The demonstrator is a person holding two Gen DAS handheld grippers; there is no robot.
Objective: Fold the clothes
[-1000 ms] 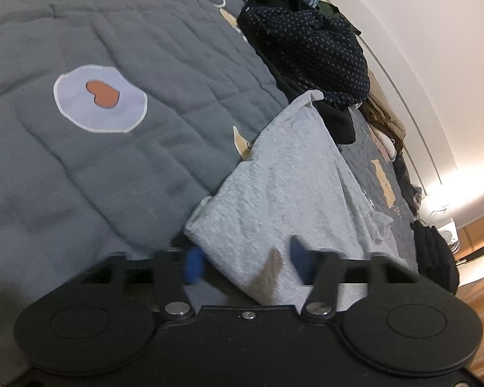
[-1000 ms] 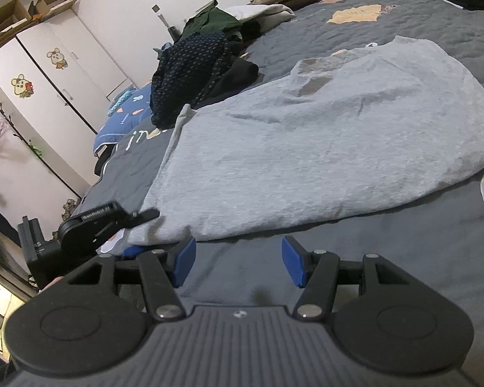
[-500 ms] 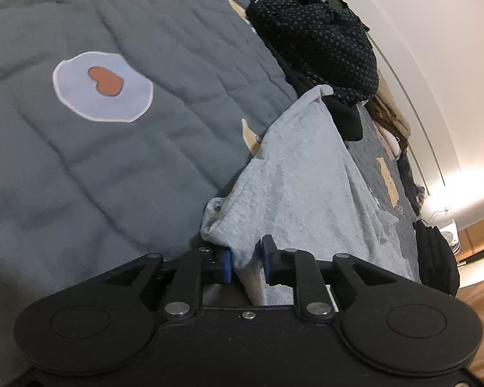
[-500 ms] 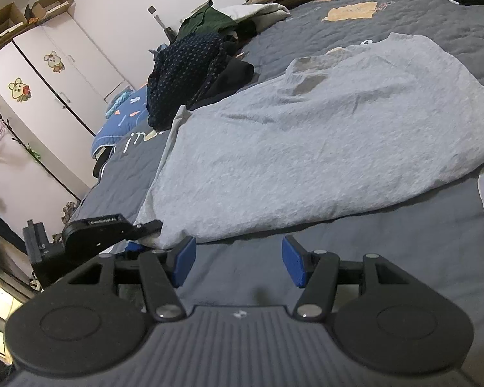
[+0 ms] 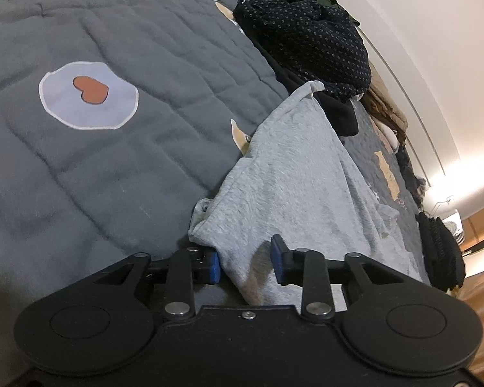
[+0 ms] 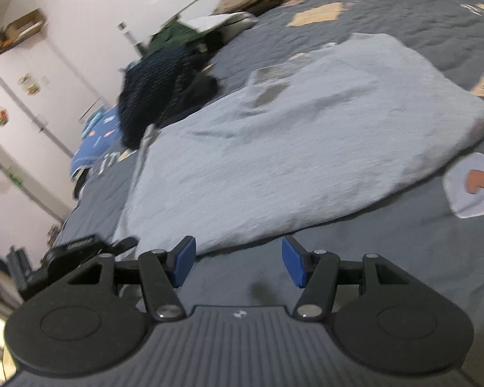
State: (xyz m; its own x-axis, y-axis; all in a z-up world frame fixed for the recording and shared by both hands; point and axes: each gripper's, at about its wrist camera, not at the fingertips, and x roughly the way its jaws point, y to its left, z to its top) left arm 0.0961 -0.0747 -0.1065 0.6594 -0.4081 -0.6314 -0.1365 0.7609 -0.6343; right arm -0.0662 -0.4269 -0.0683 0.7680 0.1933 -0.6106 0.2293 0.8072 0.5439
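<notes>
Your left tongs (image 5: 246, 263) are matte black, with blue pads (image 5: 278, 259) on thin linkage arms, silver pivot screws and two round discs on the body. Your right tongs (image 6: 238, 262) match, but with a ribbed grey centre plate bearing a small logo.

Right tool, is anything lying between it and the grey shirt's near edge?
Nothing visible. Only bare dark quilt lies between the open right tool and the grey shirt; the dark clothes pile sits beyond the shirt.

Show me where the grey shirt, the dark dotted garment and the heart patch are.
grey shirt (image 6: 306, 148): right wrist view, middle of its body.
dark dotted garment (image 5: 306, 35): left wrist view, top of the heap.
heart patch (image 5: 88, 95): left wrist view, pale field.
</notes>
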